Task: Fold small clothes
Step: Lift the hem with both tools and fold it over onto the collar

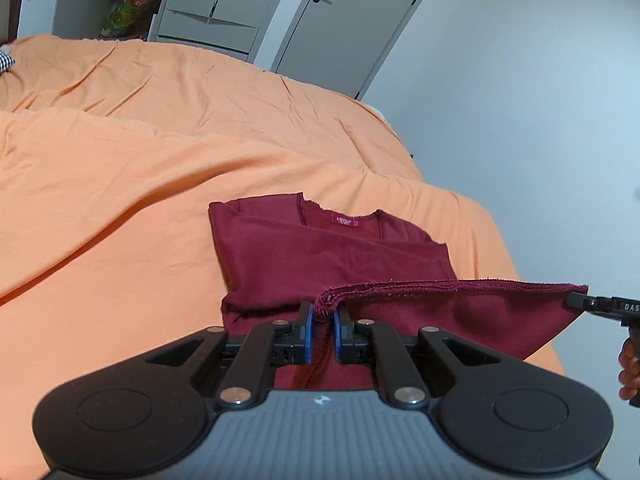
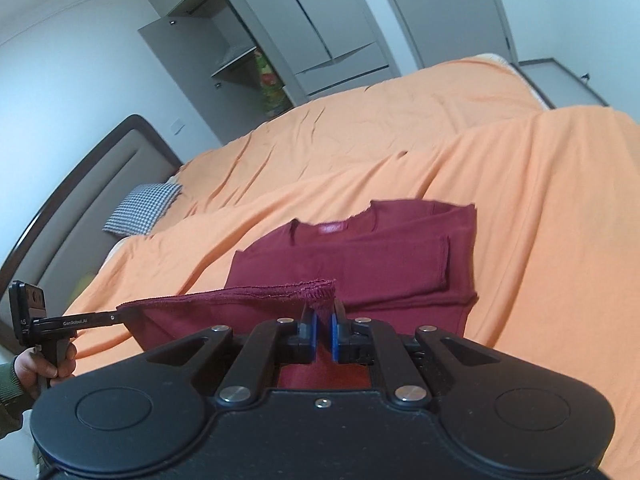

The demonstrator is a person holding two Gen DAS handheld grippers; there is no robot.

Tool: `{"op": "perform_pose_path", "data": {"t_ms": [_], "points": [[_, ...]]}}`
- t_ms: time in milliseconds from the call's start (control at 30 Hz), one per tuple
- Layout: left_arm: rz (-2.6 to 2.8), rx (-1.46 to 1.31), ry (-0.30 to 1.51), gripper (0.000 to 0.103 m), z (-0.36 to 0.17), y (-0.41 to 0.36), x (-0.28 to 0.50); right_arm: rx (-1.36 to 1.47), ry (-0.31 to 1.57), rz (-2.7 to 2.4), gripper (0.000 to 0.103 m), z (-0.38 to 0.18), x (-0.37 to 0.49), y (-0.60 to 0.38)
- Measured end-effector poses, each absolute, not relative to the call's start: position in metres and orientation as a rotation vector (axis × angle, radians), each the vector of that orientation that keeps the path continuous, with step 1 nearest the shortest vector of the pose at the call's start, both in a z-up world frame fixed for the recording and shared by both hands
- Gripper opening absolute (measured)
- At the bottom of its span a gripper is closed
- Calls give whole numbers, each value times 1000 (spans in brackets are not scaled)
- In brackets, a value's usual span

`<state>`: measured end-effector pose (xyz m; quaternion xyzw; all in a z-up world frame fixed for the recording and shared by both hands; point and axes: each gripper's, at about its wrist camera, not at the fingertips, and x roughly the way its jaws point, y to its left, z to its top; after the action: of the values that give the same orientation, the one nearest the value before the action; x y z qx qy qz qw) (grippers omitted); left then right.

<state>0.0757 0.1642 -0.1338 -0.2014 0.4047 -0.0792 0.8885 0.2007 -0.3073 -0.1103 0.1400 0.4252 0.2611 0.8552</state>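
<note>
A dark red long-sleeved shirt (image 1: 320, 248) lies flat on the orange bed cover (image 1: 120, 184), its sleeves folded across the body and the collar label at the far end. My left gripper (image 1: 323, 311) is shut on the left corner of the shirt's bottom hem. My right gripper (image 2: 324, 309) is shut on the other hem corner. The hem (image 1: 440, 285) is stretched taut between them, lifted above the rest of the shirt (image 2: 360, 256). Each gripper shows in the other's view: the right gripper (image 1: 573, 301) at the right edge, the left gripper (image 2: 118, 317) at the left, each held by a hand.
The orange cover (image 2: 520, 200) is wrinkled and spreads over the whole bed. A checked pillow (image 2: 140, 208) lies by the dark headboard (image 2: 80, 168). Grey wardrobes (image 1: 216, 0), a colourful bag (image 1: 134, 0) and a door (image 1: 360, 20) stand behind the bed. A white wall is to the right.
</note>
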Motion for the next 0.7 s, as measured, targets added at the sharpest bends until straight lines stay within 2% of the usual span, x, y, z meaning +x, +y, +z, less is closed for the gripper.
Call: {"op": "perform_pose_path", "data": {"t_ms": [700], "points": [[-72, -294, 815, 10, -96, 144, 139, 281, 874, 603, 7, -98, 280, -307]]}}
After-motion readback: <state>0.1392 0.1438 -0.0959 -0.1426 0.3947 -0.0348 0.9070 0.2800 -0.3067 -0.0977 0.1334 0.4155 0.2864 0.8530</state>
